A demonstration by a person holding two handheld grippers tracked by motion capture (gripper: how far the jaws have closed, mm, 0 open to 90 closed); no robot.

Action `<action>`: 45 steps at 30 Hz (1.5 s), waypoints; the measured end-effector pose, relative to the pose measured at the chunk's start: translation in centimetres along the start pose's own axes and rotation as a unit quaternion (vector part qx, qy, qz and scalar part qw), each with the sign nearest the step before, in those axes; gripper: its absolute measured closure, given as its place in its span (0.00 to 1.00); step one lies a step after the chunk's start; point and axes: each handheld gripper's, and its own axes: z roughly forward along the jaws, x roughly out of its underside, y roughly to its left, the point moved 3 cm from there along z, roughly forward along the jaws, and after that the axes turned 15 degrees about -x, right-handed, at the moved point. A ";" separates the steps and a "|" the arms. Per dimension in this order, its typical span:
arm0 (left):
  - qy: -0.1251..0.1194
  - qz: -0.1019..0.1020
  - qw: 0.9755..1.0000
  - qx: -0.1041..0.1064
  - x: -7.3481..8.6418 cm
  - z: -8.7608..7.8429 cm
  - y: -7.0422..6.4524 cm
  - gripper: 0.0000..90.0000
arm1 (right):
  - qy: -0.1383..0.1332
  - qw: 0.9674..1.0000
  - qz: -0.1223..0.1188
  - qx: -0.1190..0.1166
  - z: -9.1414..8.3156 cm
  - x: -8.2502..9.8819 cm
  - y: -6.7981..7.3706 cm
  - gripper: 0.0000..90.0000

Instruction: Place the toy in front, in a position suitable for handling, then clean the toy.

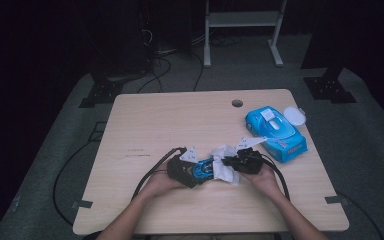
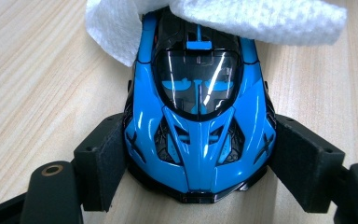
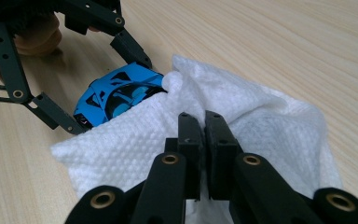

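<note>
High view: toy car [image 1: 203, 168] is sitting near the table [image 1: 180, 120] front edge, btwn both grippers; wipes pack [image 1: 276, 133] well apart, lots of room.
Left gripper view: left gripper [image 2: 198, 158] is clamping the car's nose sides. Hard, glossy, prob slippery.
Right gripper view: right gripper [image 3: 204, 122] is pinching the wipe [image 3: 261, 121] tight; soft, limp, draping over the car's rear.

No readable text, brand, number or sign anywhere. Faint dark marks on the light wooden tabletop [image 1: 139, 152] near its left side, too small to read. Printing on the blue plastic pack of wet wipes [image 1: 276, 133] at the right, blurred beyond reading. Two X-shaped blue marks on the nose of the glossy blue and black toy sports car [image 2: 198, 135], shapes rather than letters.
</note>
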 end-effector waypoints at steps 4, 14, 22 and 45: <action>0.002 0.001 1.000 -0.001 0.0 0.0 0.0 0.27 | -0.001 1.000 0.001 0.001 0.0 0.1 0.0 0.95; 0.000 0.000 1.000 0.001 0.0 0.0 0.0 0.27 | -0.004 1.000 0.001 -0.002 0.0 0.1 0.0 0.95; 0.000 0.002 1.000 0.000 -0.1 0.1 0.0 0.27 | 0.004 1.000 -0.003 -0.008 0.3 -0.2 0.4 0.95; -0.001 -0.002 1.000 0.000 -0.3 0.3 -0.1 0.27 | 0.042 0.998 -0.052 -0.021 4.2 -2.6 3.2 0.95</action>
